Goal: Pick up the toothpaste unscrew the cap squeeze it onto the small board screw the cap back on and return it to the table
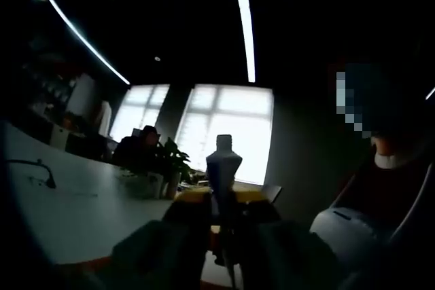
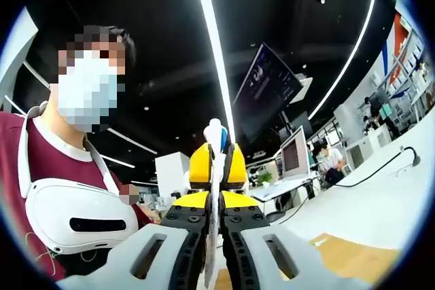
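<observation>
I've got the toothpaste tube [image 1: 223, 168] pinched flat between both grippers: left gripper [image 1: 224, 236] clamped low on it, right gripper [image 2: 216, 236] clamped edge-on, tube held up above the table [image 1: 75, 215]. Neck looks bare, cap off I think. Soft, light, slick body; hold near shoulder, squeeze gently, contents can't be seen.

white table [image 1: 81, 208], thin dark cable [image 1: 34, 166] and potted plant [image 1: 170, 161] on it, wooden board [image 2: 353, 256] lying flat on the tabletop

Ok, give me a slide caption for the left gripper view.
Left gripper holds the toothpaste tube upright, its threaded neck bare, against bright windows.
</observation>
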`<state>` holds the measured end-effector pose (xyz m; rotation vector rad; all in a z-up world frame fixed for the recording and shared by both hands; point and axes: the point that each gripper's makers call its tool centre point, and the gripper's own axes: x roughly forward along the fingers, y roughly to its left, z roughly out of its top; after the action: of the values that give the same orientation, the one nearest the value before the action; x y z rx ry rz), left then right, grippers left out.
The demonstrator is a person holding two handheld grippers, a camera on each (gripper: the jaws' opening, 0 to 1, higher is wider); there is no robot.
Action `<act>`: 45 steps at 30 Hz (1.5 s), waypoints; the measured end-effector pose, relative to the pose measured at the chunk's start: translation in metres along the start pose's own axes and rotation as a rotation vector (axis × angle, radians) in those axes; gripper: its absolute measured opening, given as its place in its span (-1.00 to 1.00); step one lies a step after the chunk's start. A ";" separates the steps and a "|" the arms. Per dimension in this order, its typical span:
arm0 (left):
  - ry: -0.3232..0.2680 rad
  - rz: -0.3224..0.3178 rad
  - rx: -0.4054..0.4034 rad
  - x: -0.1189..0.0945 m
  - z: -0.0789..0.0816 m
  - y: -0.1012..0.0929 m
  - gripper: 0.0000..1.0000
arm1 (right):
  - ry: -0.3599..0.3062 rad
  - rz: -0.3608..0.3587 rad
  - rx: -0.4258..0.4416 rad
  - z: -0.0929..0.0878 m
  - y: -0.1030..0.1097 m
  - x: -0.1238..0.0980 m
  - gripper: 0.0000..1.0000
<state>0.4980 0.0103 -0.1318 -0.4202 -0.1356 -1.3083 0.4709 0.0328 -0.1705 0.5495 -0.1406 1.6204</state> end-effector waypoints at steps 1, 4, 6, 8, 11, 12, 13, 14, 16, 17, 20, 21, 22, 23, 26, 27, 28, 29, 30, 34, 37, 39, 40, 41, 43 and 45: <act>0.005 0.004 0.002 0.000 0.000 0.000 -0.85 | -0.004 0.000 0.009 0.000 0.000 -0.001 -0.93; 0.015 0.002 0.000 0.001 -0.001 -0.001 -0.86 | -0.011 0.003 0.026 0.000 0.000 -0.002 -0.93; 0.018 0.002 -0.005 0.002 -0.002 -0.001 -0.87 | -0.014 0.003 0.027 0.000 0.001 -0.002 -0.93; 0.025 0.012 0.001 0.001 -0.002 0.001 -0.87 | -0.012 -0.006 0.028 0.000 0.000 -0.003 -0.93; 0.037 0.016 -0.003 0.001 -0.004 0.001 -0.89 | -0.009 -0.012 0.028 -0.001 -0.001 -0.004 -0.93; 0.038 0.016 -0.003 0.001 -0.004 0.001 -0.90 | -0.009 -0.014 0.026 -0.001 -0.001 -0.004 -0.94; 0.038 0.015 -0.006 0.001 -0.004 0.001 -0.90 | -0.010 -0.015 0.023 -0.001 -0.001 -0.004 -0.94; 0.039 0.015 -0.007 0.001 -0.003 0.000 -0.91 | -0.012 -0.016 0.022 -0.001 -0.001 -0.004 -0.94; 0.037 0.018 0.012 0.002 -0.004 -0.001 -0.92 | -0.013 -0.016 0.027 -0.001 0.000 -0.003 -0.94; 0.042 0.021 0.016 0.002 -0.004 -0.001 -0.92 | -0.010 -0.020 0.025 -0.001 -0.001 -0.003 -0.94; 0.060 0.030 0.019 0.000 -0.006 0.002 -0.93 | 0.006 -0.033 0.027 -0.003 -0.002 -0.004 -0.95; 0.065 0.031 0.021 0.000 -0.007 0.002 -0.93 | 0.012 -0.038 0.025 -0.004 -0.002 -0.005 -0.96; 0.072 0.030 0.024 0.000 -0.008 0.003 -0.93 | 0.022 -0.044 0.021 -0.005 -0.002 -0.005 -0.96; 0.075 0.030 0.021 -0.001 -0.008 0.003 -0.93 | 0.026 -0.047 0.018 -0.006 -0.002 -0.005 -0.96; 0.077 0.030 0.012 -0.001 -0.009 0.002 -0.94 | 0.034 -0.058 0.012 -0.006 -0.002 -0.005 -0.97; 0.078 0.032 0.013 0.000 -0.009 0.003 -0.95 | 0.038 -0.062 0.010 -0.006 -0.003 -0.006 -0.97; 0.081 0.033 0.012 -0.001 -0.010 0.003 -0.95 | 0.041 -0.064 0.012 -0.006 -0.003 -0.006 -0.97; 0.084 0.038 0.008 -0.001 -0.010 0.004 -0.95 | 0.043 -0.069 0.016 -0.007 -0.004 -0.006 -0.97; 0.090 0.042 0.011 -0.001 -0.011 0.004 -0.95 | 0.049 -0.074 0.016 -0.007 -0.004 -0.006 -0.97; 0.107 0.054 0.043 -0.001 -0.015 0.007 -0.96 | 0.076 -0.105 -0.008 -0.011 -0.006 -0.008 -0.98; 0.111 0.055 0.052 0.000 -0.016 0.005 -0.96 | 0.080 -0.111 -0.012 -0.011 -0.006 -0.009 -0.98; 0.107 0.046 0.041 0.001 -0.017 0.004 -0.96 | 0.084 -0.114 -0.050 -0.010 -0.006 -0.010 -0.96; 0.109 0.038 0.047 0.002 -0.018 0.003 -0.95 | 0.090 -0.115 -0.068 -0.011 -0.006 -0.011 -0.95; 0.118 0.025 0.072 0.002 -0.020 0.001 -0.95 | 0.096 -0.110 -0.062 -0.012 -0.005 -0.011 -0.94; 0.132 0.035 0.064 0.003 -0.024 0.001 -0.95 | 0.114 -0.128 -0.078 -0.014 -0.008 -0.013 -0.92; 0.140 0.036 0.066 0.003 -0.028 0.002 -0.95 | 0.139 -0.137 -0.087 -0.018 -0.007 -0.014 -0.90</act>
<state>0.4970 -0.0024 -0.1572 -0.2725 -0.0532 -1.2895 0.4735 0.0278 -0.1936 0.3698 -0.0681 1.5056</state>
